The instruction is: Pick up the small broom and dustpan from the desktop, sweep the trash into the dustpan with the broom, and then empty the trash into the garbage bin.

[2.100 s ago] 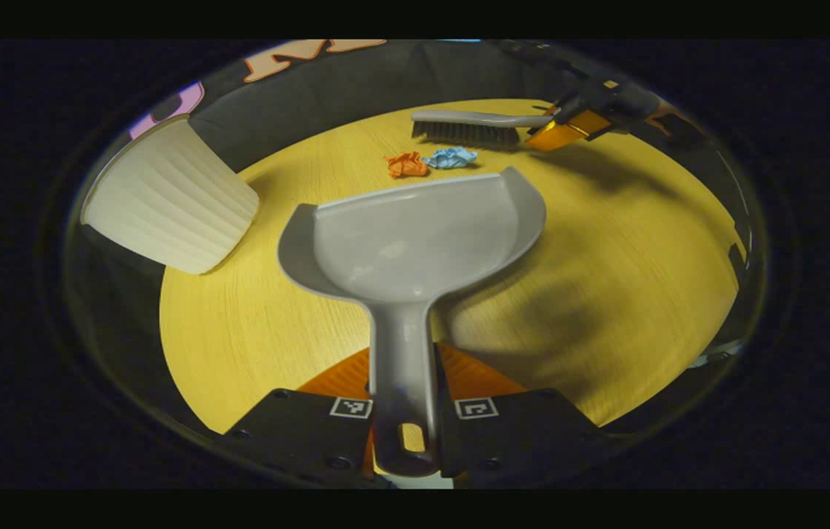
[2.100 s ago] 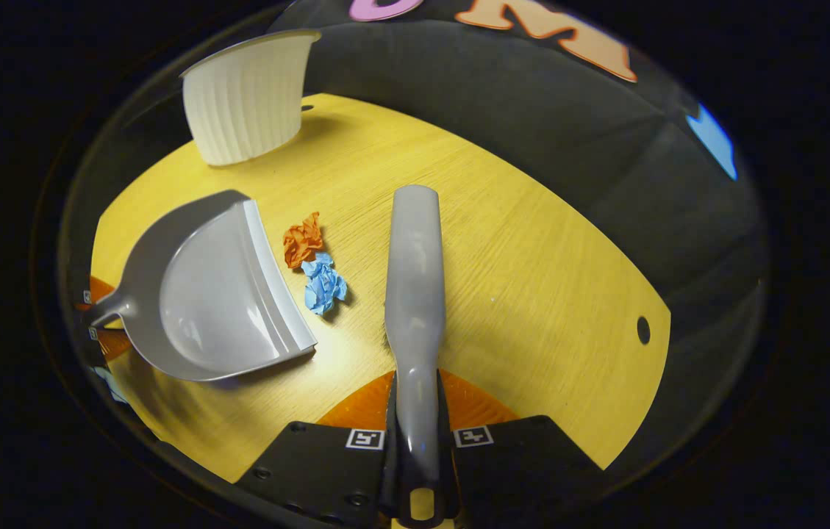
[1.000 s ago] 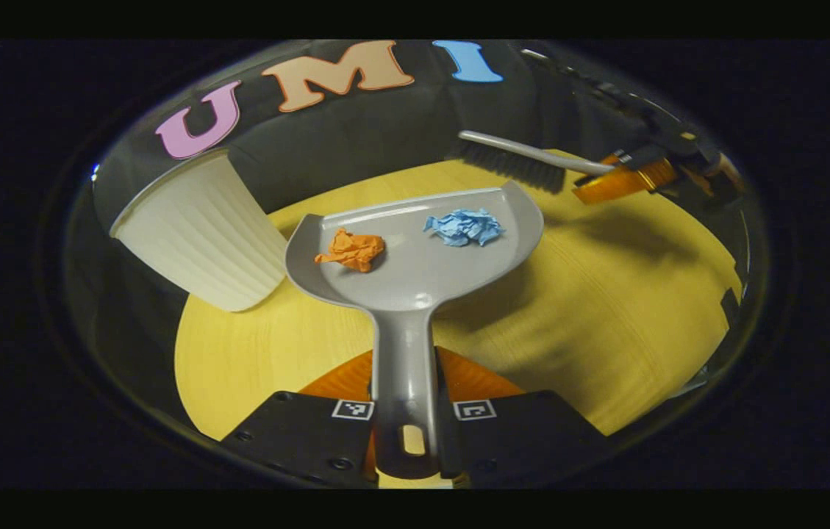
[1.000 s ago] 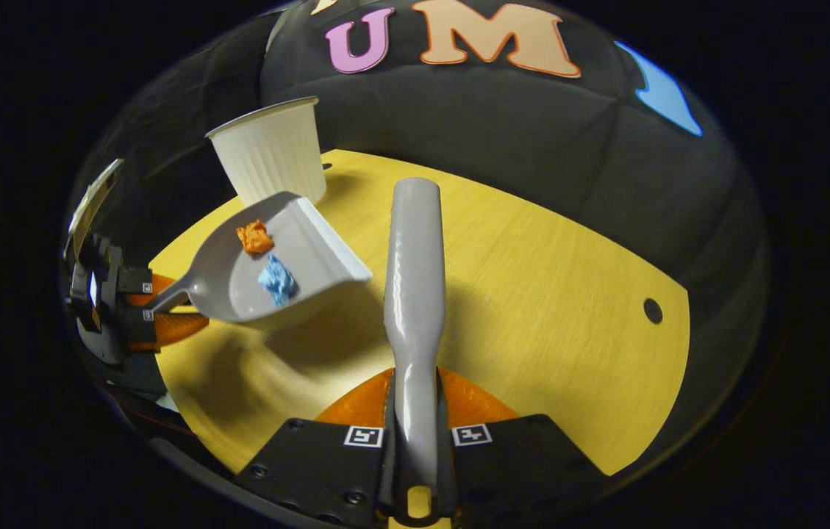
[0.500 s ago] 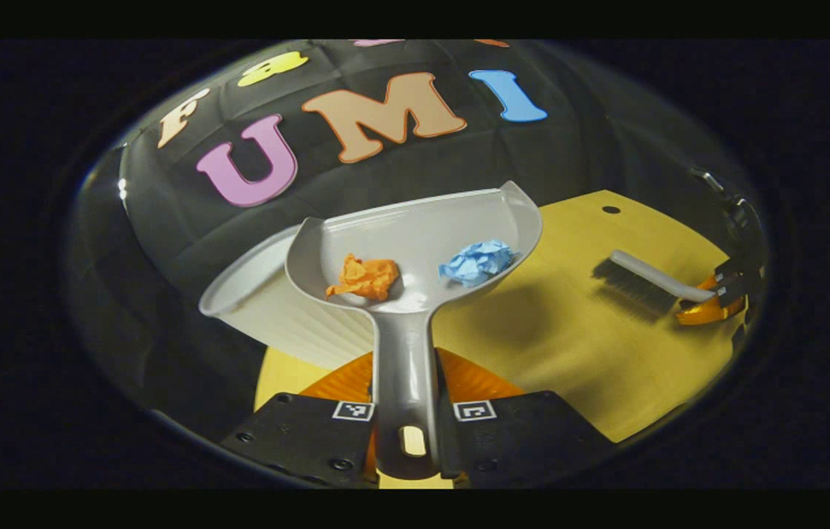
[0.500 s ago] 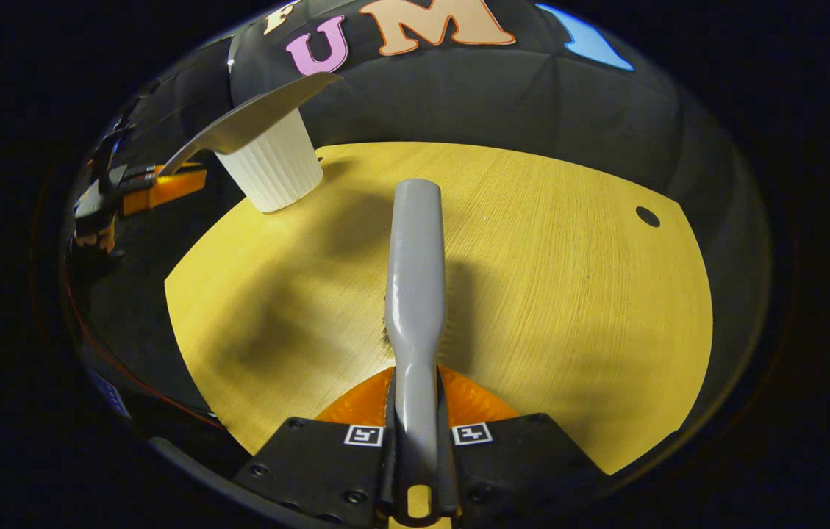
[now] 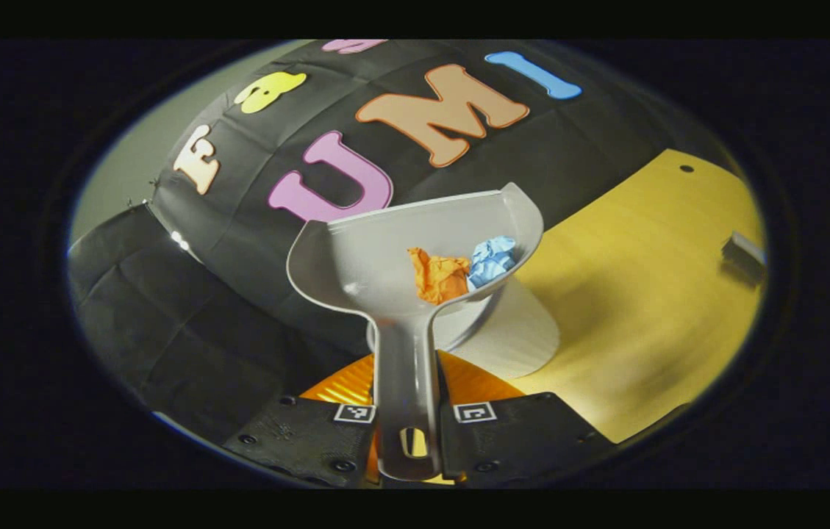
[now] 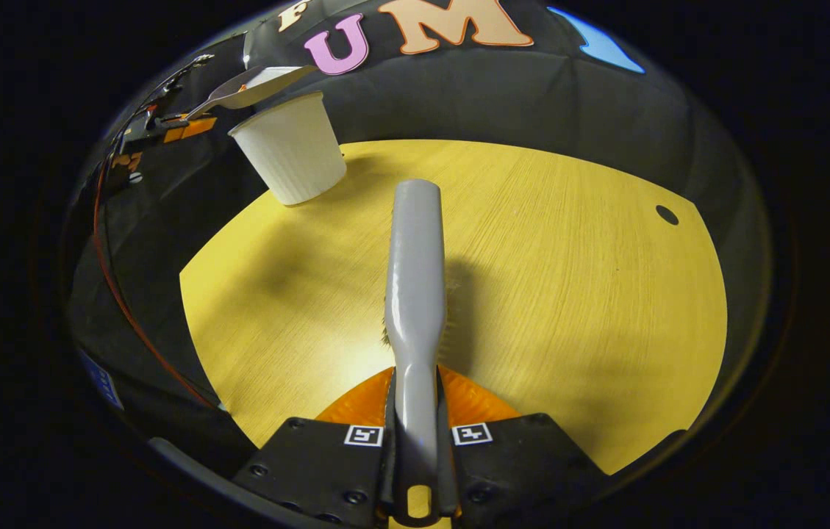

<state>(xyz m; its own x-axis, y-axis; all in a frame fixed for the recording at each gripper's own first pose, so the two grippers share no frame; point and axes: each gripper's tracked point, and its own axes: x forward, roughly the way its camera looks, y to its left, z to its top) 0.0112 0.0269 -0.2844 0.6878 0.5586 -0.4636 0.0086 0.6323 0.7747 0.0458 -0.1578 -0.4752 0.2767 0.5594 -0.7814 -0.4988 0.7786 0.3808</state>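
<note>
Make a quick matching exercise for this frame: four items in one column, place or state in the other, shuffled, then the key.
Items
1. Dustpan
2. Broom
3. Bin
4. Paper balls

Places or states
A. Standing on the table near its far left corner
B. Lying in the pan, slid to its lower side
C. Clamped by its handle in the left gripper, held tilted above the bin
D. Clamped by its handle in the right gripper, over the table

Pairs: 1-C, 2-D, 3-A, 4-B
</note>
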